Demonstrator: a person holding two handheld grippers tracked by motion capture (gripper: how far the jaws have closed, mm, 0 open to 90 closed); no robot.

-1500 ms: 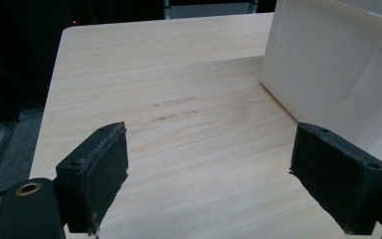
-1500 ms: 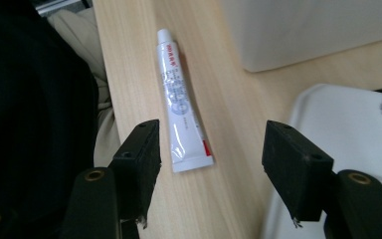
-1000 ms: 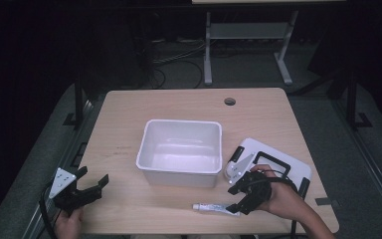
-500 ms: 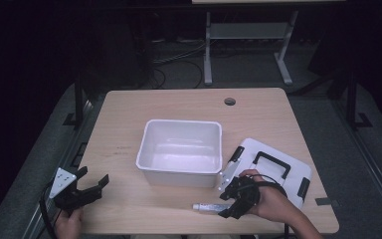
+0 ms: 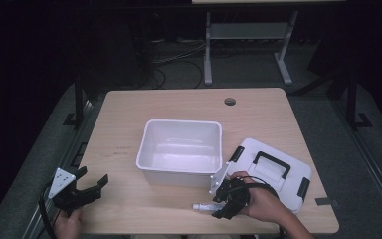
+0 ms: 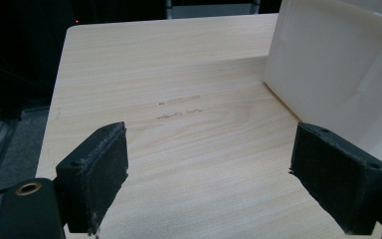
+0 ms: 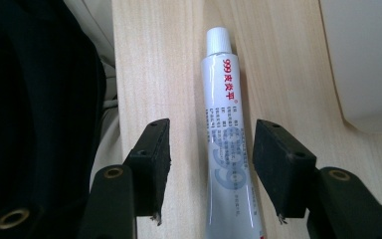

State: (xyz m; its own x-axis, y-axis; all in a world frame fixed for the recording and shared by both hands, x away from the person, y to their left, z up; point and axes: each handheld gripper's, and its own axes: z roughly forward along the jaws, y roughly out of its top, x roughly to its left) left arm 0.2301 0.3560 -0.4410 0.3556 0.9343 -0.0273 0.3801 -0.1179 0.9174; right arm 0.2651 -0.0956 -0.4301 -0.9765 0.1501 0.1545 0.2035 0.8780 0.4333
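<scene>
Jaws of the right gripper (image 7: 206,167) stand on either side of a white tube (image 7: 226,144) that lies flat on the wooden table (image 7: 174,59); they have just been closing, yet a strip of bare wood shows between each pad and the tube, so nothing is clamped. In the right gripper view the tube runs up the middle of the frame, its white cap at the top centre and its printed body passing between the pads and down to the bottom edge. It sits slightly nearer the right-hand pad than the left one. A white wall of the tub fills the upper right corner of that view, apart from the tube.

In the high view the right gripper (image 5: 224,205) is in the lower middle of the frame, with the person's hand behind it. The tube (image 5: 205,206) lies just below the open white tub (image 5: 179,172), near the table's bottom edge, its cap end sticking out to the left of the gripper. A white lid with a black handle (image 5: 273,172) lies to the right of the tub.

The left gripper (image 5: 87,188) is at the lower left, well apart from the tube. Its jaws are spread wide over bare wood in the left gripper view (image 6: 209,174), holding nothing.
</scene>
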